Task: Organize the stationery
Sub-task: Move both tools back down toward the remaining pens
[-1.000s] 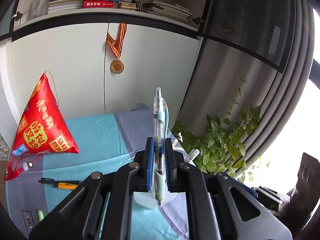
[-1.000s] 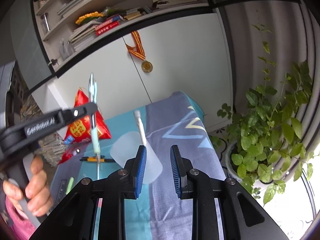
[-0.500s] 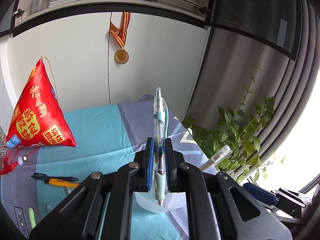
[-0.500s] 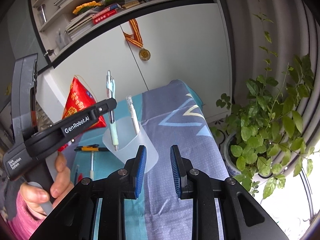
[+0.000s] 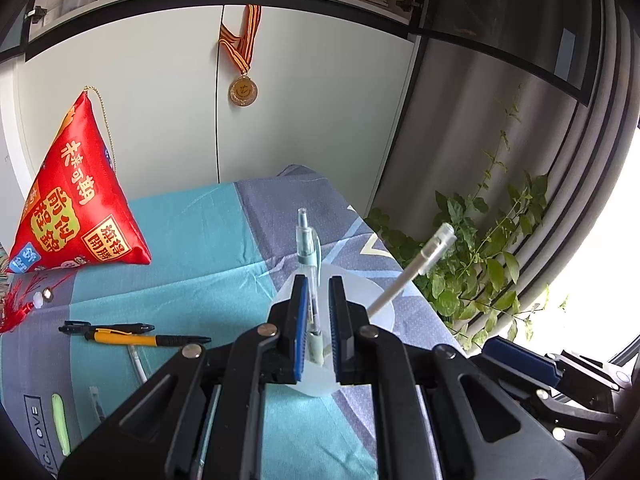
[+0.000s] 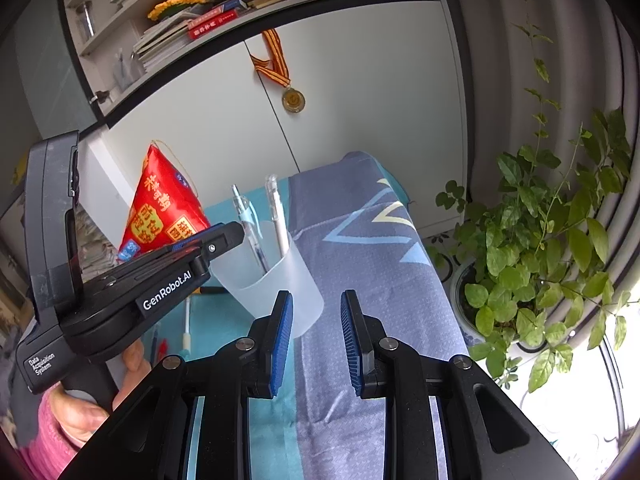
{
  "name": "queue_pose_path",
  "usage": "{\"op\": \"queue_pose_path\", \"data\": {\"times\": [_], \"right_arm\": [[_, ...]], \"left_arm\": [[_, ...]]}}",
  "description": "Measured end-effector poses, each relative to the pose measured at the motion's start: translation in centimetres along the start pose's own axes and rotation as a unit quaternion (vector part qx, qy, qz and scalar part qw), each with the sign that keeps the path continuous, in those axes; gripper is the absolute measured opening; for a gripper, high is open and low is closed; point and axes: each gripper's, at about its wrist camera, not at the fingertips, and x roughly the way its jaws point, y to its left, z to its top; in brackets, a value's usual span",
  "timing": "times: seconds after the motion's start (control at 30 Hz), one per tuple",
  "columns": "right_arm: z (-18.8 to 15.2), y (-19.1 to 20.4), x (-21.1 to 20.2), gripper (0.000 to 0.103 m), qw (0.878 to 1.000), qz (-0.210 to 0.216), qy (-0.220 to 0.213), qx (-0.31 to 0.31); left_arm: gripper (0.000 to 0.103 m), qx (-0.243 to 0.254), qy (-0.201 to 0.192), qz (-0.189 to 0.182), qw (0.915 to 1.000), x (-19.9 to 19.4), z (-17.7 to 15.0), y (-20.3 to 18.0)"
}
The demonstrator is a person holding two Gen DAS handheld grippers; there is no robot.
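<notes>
One cloth-covered worktop (image 5: 208, 240) carries everything we are sorting. Next in size come the tools: our left claw (image 5: 319, 320) hangs over the cup with its jaws narrowly parted and gripping nothing, and our right claw (image 6: 316, 340) waits just on the near side of the cup, jaws wide and empty. The translucent cup (image 6: 280, 292) stands toward the worktop's right edge and holds two pens: a white capped pen (image 5: 424, 260) leaning to the right, and the pale green pen (image 5: 306, 248), upright between the left jaws and close against the left-hand pad. We judge the step in hand to be dropping off the green pen, all but done. The next move calls for lifting the left claw straight up so it does not drag the pen or tip the cup, then crossing toward the left edge, where the yellow-and-black pen (image 5: 132, 338) and a small green stick (image 5: 60, 420) lie loose.
</notes>
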Motion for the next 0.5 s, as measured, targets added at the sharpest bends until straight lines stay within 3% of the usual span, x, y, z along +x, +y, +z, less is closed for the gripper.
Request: {"op": "queue_pose_path", "data": {"times": [0.2, 0.33, 0.5], "right_arm": [[-0.2, 0.9, -0.6, 0.024, 1.000, 0.000, -0.002, -0.016], [-0.5, 2.1, -1.0, 0.024, 0.999, 0.006, -0.004, -0.033], [-1.2, 4.3, -0.8, 0.024, 0.997, 0.023, 0.005, -0.067]], "left_arm": [[0.012, -0.005, -0.006, 0.013, 0.9999, -2.8, -0.2, 1.3], [0.037, -0.019, -0.024, 0.045, 0.9985, -5.5, -0.5, 4.0], [0.040, -0.067, -0.021, 0.094, 0.9931, -7.9, -1.3, 9.1]]}}
